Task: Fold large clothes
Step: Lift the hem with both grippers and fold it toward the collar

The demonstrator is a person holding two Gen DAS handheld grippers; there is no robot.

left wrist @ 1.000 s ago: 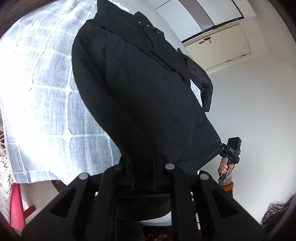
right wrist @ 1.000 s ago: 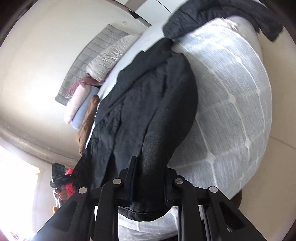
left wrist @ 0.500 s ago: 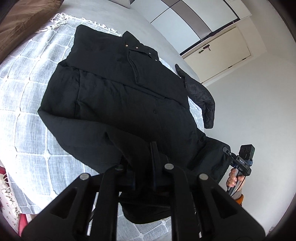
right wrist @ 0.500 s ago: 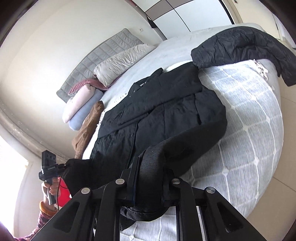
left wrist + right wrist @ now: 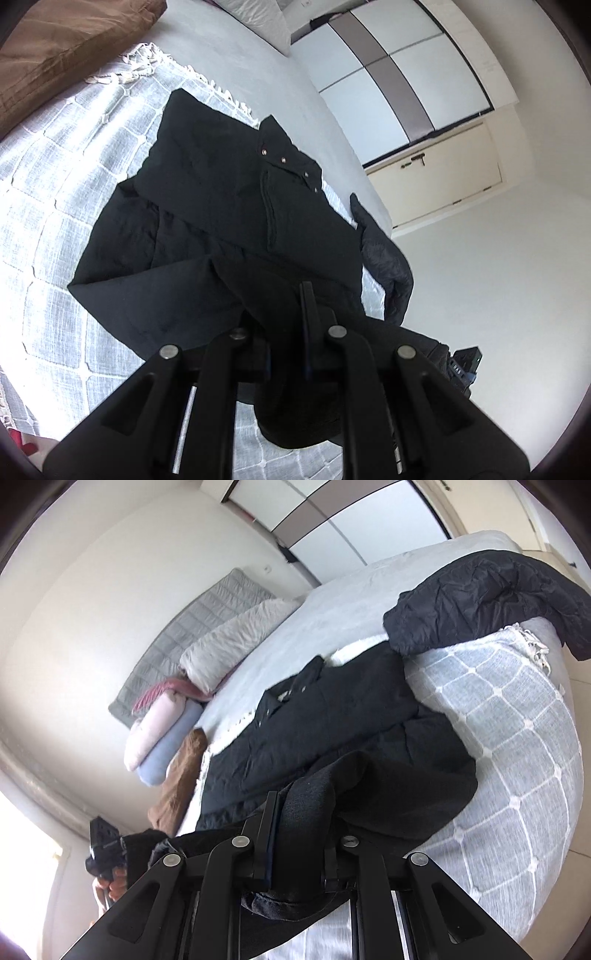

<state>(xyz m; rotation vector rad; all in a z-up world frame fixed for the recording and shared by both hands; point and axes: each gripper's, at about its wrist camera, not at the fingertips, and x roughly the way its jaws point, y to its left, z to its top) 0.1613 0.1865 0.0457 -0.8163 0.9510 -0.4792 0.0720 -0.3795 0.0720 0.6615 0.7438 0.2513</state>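
A large black coat (image 5: 229, 214) lies front up on a grey checked blanket (image 5: 48, 206) on the bed, collar with snap buttons toward the far side. My left gripper (image 5: 284, 325) is shut on the coat's bottom hem and holds it raised above the blanket. My right gripper (image 5: 299, 819) is shut on the other hem corner of the coat (image 5: 332, 738), also raised. Each gripper shows in the other's view, the right one (image 5: 461, 365) low at the right, the left one (image 5: 105, 849) low at the left.
A second dark quilted jacket (image 5: 487, 594) lies at the bed's far corner, also in the left wrist view (image 5: 388, 266). Folded brown cloth (image 5: 62, 48), rolled pillows (image 5: 162, 738) and a grey headboard (image 5: 207, 624) are near the bed's head. A wardrobe (image 5: 406, 66) stands behind.
Both grippers have lifted the hem up and carried it forward over the coat toward the collar. The lower part of the coat is now bending over onto itself.
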